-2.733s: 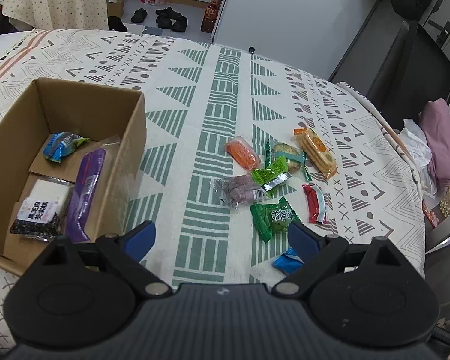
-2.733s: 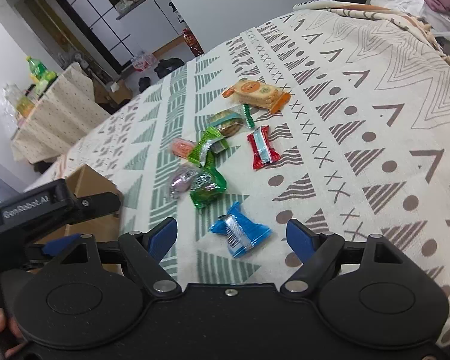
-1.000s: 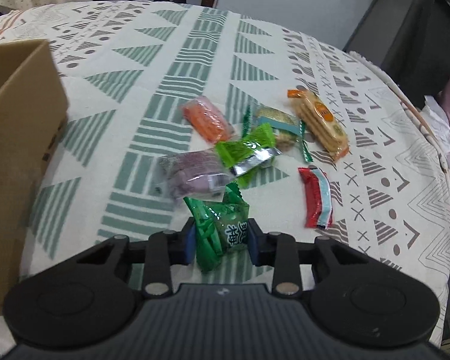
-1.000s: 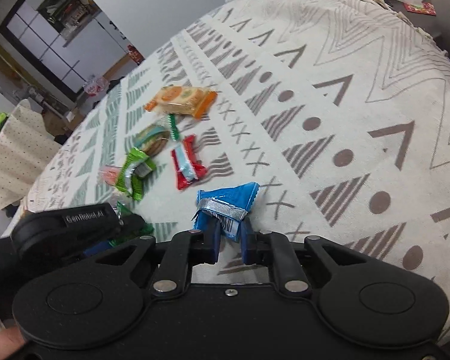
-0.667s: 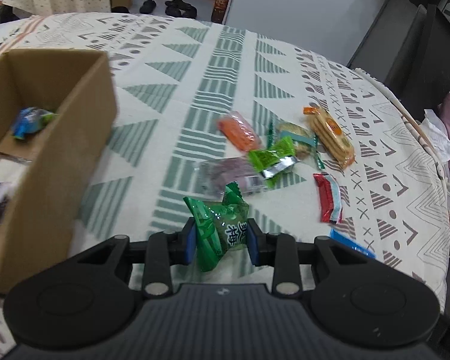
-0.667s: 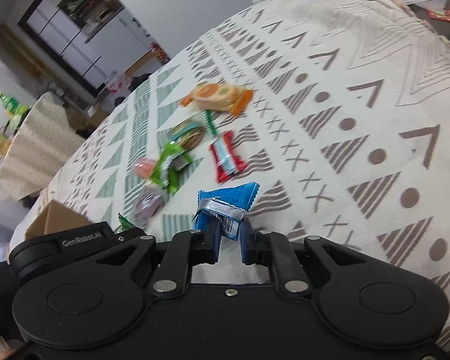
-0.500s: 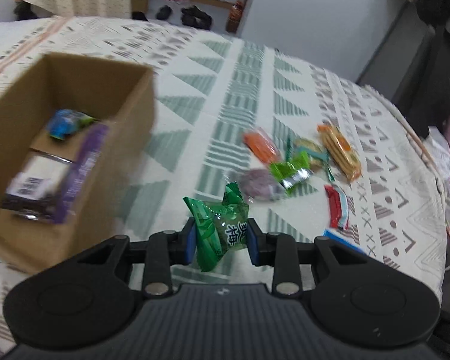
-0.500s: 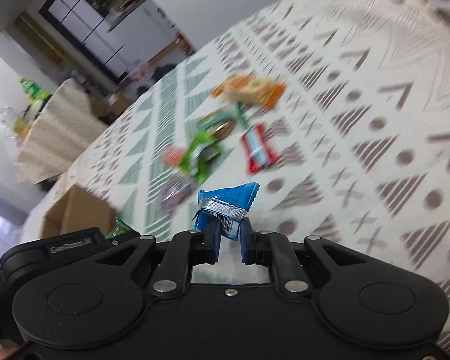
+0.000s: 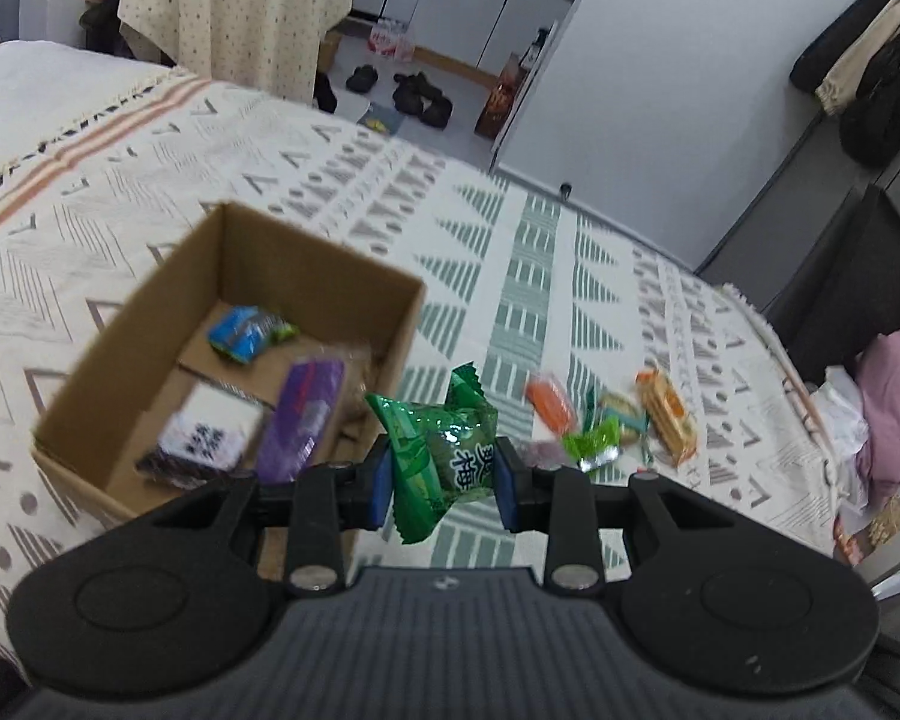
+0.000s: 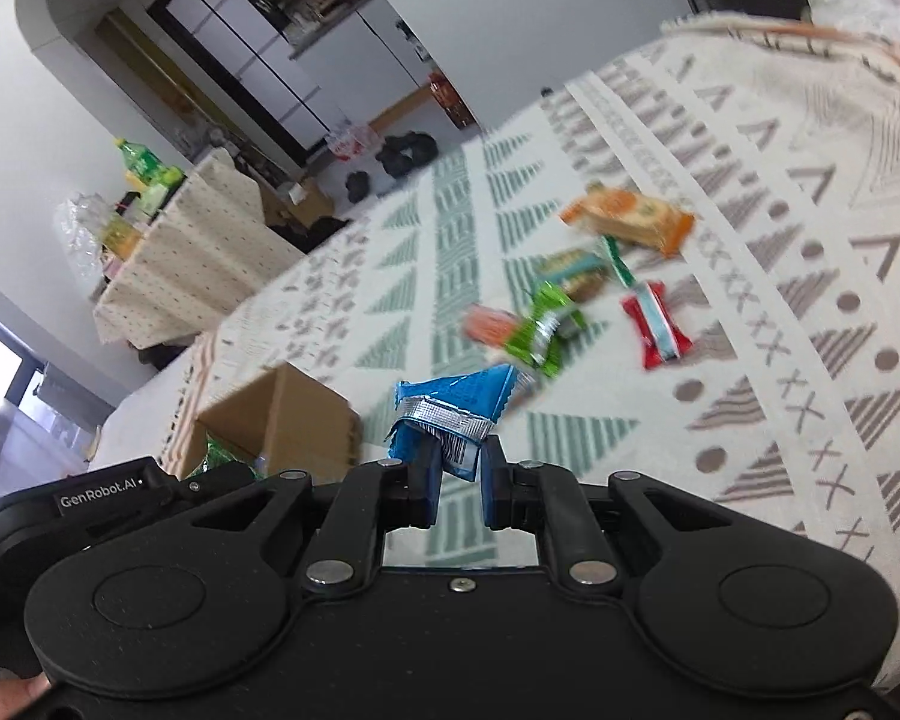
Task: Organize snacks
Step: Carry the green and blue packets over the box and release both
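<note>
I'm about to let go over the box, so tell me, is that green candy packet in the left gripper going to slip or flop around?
The green candy packet looks puffy and crinkly, so probably light. The left gripper pinches its middle and both crimped ends stick out free, so it may flop. The glossy film could slide. It should fall harmlessly into the cardboard box.

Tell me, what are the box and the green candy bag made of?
The box looks like plain brown cardboard, matte with folded flaps. The green candy bag seems thin shiny plastic film: it crinkles, glints, and has zigzag ends.
</note>
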The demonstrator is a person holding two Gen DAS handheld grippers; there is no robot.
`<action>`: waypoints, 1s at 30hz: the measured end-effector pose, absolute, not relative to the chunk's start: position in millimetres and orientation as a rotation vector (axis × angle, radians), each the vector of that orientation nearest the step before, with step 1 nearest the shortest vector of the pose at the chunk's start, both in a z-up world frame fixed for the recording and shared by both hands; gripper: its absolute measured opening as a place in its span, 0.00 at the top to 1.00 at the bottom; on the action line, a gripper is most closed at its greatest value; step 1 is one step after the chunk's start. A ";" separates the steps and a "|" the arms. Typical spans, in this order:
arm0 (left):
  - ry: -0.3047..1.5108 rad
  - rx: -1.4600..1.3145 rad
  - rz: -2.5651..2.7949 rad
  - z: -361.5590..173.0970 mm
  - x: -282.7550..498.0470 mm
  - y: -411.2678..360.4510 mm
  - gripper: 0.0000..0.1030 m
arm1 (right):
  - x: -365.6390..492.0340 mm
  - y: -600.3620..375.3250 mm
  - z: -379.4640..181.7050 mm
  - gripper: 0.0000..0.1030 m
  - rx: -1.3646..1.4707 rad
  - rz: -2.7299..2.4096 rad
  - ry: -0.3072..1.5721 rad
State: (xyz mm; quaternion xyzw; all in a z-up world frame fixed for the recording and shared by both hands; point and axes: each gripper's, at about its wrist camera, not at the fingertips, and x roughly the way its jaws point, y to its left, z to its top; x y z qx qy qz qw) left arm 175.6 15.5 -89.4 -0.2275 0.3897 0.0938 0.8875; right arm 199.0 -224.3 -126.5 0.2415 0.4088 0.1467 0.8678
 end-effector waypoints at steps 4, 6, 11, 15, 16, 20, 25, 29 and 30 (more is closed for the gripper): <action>0.781 -0.498 0.180 -79.1 170.1 33.1 0.68 | 193.3 -213.8 -108.6 0.87 0.501 0.298 0.812; 0.771 -0.521 0.166 -75.2 166.3 42.4 0.68 | 190.4 -208.5 -101.2 0.87 0.500 0.290 0.794; 0.733 -0.570 0.166 -63.8 153.6 69.2 0.68 | 183.2 -189.0 -85.8 0.87 0.479 0.297 0.765; 0.718 -0.595 0.168 -61.3 147.1 89.3 0.68 | 178.0 -169.5 -80.0 0.87 0.459 0.301 0.754; 0.718 -0.606 0.173 -61.6 146.4 94.5 0.68 | 177.4 -164.2 -79.5 0.87 0.452 0.303 0.753; 0.711 -0.642 0.180 -65.6 144.8 112.3 0.68 | 178.0 -142.4 -79.6 0.87 0.418 0.313 0.756; 0.741 -0.696 0.203 -83.6 148.1 129.8 0.68 | 183.1 -120.2 -82.1 0.87 0.401 0.319 0.760; 0.773 -0.735 0.214 -98.4 151.8 140.1 0.68 | 188.8 -103.8 -87.1 0.87 0.388 0.322 0.770; 0.781 -0.736 0.211 -101.1 153.2 140.9 0.68 | 190.0 -99.3 -88.7 0.87 0.384 0.322 0.774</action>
